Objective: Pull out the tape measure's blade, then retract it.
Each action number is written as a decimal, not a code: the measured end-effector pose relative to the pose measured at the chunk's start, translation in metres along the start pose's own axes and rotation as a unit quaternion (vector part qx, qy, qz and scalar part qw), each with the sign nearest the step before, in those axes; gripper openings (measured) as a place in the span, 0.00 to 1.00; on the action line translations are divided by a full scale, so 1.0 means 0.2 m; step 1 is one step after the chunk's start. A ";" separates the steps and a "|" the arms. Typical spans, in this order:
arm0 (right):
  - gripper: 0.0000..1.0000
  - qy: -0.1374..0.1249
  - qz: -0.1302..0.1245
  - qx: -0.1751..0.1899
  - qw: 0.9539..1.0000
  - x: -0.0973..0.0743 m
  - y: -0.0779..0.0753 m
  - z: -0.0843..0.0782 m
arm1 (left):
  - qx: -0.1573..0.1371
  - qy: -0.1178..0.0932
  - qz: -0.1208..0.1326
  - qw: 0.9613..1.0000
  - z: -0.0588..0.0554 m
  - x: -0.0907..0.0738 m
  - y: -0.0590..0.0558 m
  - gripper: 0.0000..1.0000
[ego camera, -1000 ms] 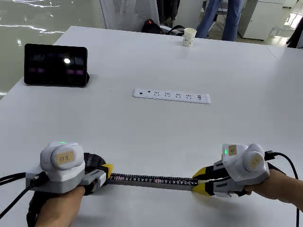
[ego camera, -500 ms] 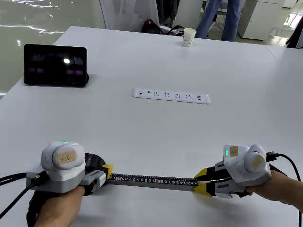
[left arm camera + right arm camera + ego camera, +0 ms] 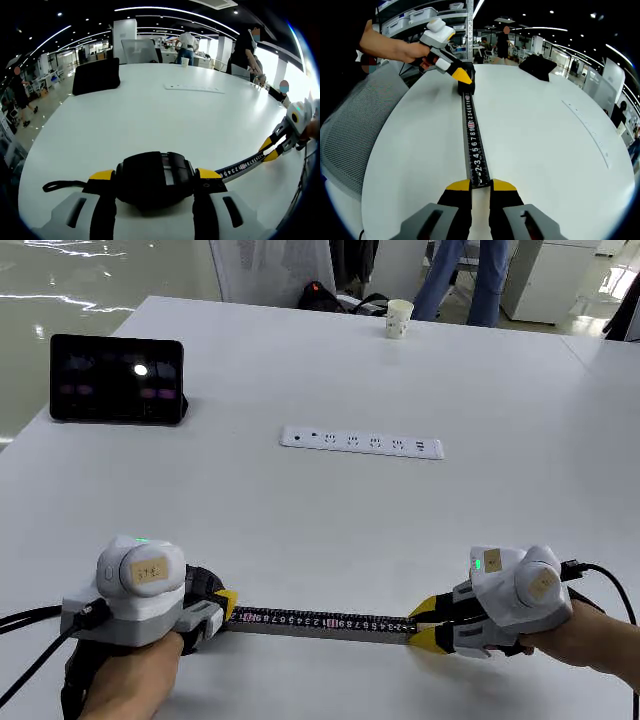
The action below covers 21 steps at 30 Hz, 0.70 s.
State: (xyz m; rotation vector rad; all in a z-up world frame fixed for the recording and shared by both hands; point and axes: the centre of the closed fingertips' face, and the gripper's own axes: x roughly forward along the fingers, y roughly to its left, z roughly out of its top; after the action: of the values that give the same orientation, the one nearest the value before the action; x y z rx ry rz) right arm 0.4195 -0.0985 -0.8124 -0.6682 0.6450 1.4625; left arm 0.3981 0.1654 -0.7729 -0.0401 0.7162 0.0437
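Observation:
A black tape measure case (image 3: 155,172) sits on the white table (image 3: 330,520), and my left gripper (image 3: 155,176) is shut on it from both sides. In the head view the case (image 3: 203,587) lies at the lower left under that left gripper (image 3: 218,610). Its black blade (image 3: 320,621) with white numbers runs right along the table to my right gripper (image 3: 425,625). In the right gripper view the blade (image 3: 472,145) stretches away to the case (image 3: 466,86), and my right gripper (image 3: 480,186) is shut on the blade's end.
A dark tablet (image 3: 118,378) stands at the far left. A white power strip (image 3: 362,442) lies mid-table and a paper cup (image 3: 400,318) stands near the far edge. A grey mesh chair (image 3: 350,145) is beside the near table edge.
The left gripper with the case has shifted slightly to the right. The right gripper and the blade's end have stayed about where they were.

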 end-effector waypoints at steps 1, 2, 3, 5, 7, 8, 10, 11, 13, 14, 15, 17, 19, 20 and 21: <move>0.09 0.000 0.000 0.000 1.000 0.00 0.00 0.00 | 0.001 0.000 0.000 1.000 0.00 0.00 0.00 0.56; 0.09 0.000 0.001 0.000 1.000 0.00 0.00 0.00 | 0.002 -0.001 0.000 1.000 0.00 0.00 0.00 0.56; 0.09 0.000 0.001 0.000 1.000 0.00 0.00 0.00 | 0.002 -0.001 -0.001 1.000 0.00 0.00 0.00 0.56; 0.09 0.001 0.001 0.000 1.000 0.00 0.00 0.00 | 0.001 -0.001 -0.002 1.000 0.00 0.00 0.00 0.55; 0.09 0.001 0.000 0.000 1.000 0.00 0.01 0.00 | 0.002 -0.001 -0.004 1.000 0.00 0.00 0.00 0.55; 0.09 0.002 -0.001 0.000 1.000 0.00 0.01 0.01 | 0.002 -0.001 -0.004 1.000 0.00 0.00 0.00 0.55; 0.09 0.003 -0.001 0.000 1.000 0.00 0.01 0.01 | 0.001 -0.001 -0.005 1.000 0.00 0.00 0.00 0.55; 0.09 0.003 -0.001 0.000 1.000 0.00 0.01 0.01 | 0.001 -0.001 -0.005 1.000 0.00 0.00 0.00 0.55; 0.09 0.004 -0.002 0.000 1.000 0.00 0.01 0.01 | 0.002 0.000 -0.007 1.000 0.00 0.00 0.00 0.55; 0.09 0.004 -0.002 -0.001 1.000 0.00 0.01 0.01 | 0.001 0.000 -0.007 1.000 0.00 0.00 0.00 0.55; 0.09 0.005 -0.003 0.000 1.000 0.00 0.01 0.01 | 0.001 0.001 -0.007 1.000 0.00 -0.01 0.00 0.55; 0.09 0.006 -0.004 0.000 1.000 0.00 0.00 0.01 | 0.000 0.001 -0.008 1.000 0.00 -0.01 0.00 0.55; 0.09 0.008 -0.004 0.000 1.000 0.00 0.00 0.00 | 0.000 0.002 -0.009 1.000 0.00 -0.01 0.00 0.55; 0.09 0.008 -0.004 0.000 1.000 0.00 0.00 0.00 | 0.000 0.002 -0.010 1.000 0.00 -0.01 0.00 0.55; 0.09 0.009 -0.004 0.000 1.000 0.00 0.00 0.01 | -0.001 0.002 -0.010 1.000 0.00 -0.01 0.00 0.55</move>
State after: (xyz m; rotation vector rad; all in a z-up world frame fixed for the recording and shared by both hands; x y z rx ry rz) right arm 0.4188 -0.0975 -0.8121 -0.6836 0.6553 1.4515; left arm 0.3960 0.1654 -0.7717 -0.0496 0.7194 0.0244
